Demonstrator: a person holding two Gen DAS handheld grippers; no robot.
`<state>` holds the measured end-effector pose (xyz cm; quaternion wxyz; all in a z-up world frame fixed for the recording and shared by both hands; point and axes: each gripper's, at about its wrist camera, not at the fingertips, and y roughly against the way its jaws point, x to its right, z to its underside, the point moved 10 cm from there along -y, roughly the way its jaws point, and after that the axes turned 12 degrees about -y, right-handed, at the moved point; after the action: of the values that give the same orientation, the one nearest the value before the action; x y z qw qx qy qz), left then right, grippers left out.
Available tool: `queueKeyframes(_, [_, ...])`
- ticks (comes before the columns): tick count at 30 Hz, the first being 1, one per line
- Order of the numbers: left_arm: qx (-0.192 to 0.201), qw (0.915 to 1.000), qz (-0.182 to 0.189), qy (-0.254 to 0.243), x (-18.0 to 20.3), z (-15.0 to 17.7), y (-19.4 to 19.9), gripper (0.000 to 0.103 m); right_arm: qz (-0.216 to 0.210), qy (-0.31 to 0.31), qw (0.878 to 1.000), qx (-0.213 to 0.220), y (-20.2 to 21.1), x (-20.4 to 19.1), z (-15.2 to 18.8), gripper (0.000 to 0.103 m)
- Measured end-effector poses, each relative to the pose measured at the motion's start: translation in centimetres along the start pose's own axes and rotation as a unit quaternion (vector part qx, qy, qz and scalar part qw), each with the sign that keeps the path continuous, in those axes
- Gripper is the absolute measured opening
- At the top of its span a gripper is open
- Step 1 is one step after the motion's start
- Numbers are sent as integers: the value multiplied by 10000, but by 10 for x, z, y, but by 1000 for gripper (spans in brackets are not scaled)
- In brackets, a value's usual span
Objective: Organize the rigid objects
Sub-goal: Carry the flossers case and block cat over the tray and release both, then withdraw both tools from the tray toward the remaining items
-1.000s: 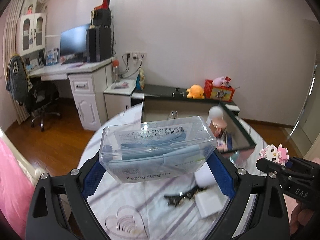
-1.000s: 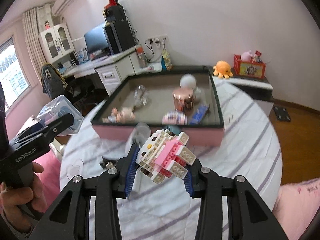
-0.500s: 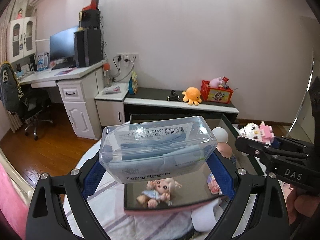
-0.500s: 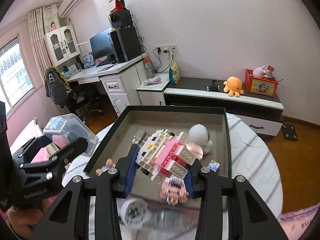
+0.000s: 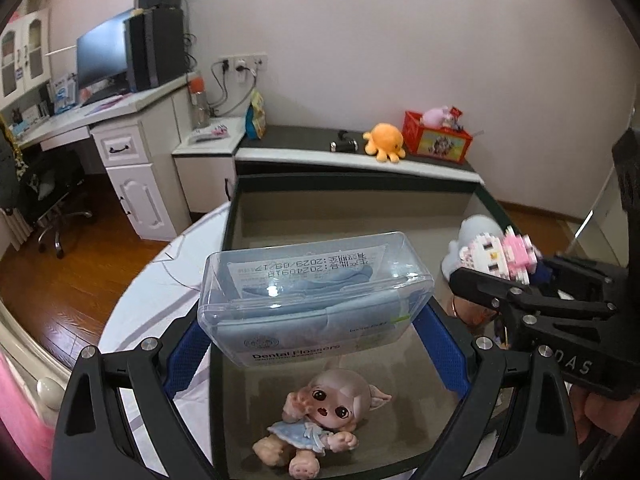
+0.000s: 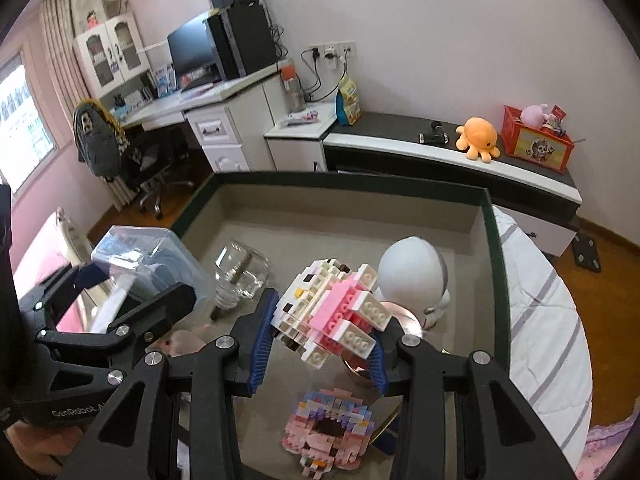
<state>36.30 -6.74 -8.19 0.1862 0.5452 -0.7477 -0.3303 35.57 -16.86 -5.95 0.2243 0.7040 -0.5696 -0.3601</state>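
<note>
Right wrist: tray [image 6: 498, 264], astronaut figure [image 6: 414, 270] inside.

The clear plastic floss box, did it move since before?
Yes. The clear plastic floss box moved forward, from above the striped tablecloth to over the dark-rimmed tray.

Home bedroom-study: computer desk [image 6: 208, 100], office chair [image 6: 152, 168], plush octopus [image 6: 478, 138], wood floor [image 5: 80, 280].

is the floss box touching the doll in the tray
Apart. The left wrist view shows the floss box held above the doll, with bare tray floor between them.
</note>
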Motion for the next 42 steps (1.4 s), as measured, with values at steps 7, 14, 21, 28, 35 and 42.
queueKeyframes(7, [-46,9999,-4,151,-10,6,0,98,238,201,9995,-6,3,-1,0,57])
queueKeyframes(14, [119,9997,-130,173,-17,10,25,103,384,-57,9992,121,19,7,4,91])
queueKeyframes(21, [404,9980,-317,358,-23,18,64,103,373,-562,9962,556,55,18,2,103])
queueKeyframes(28, [694,9960,-452,347,-15,32,116,103,297,-795,9903,1101,113,11,15,103])
queueKeyframes(35, [921,9940,-541,234,-1,46,165,103,362,-729,9848,1537,172,-6,41,103])
queueKeyframes(42, [1040,9919,-612,384,3,72,198,103,436,-698,9817,1719,209,-14,71,103])
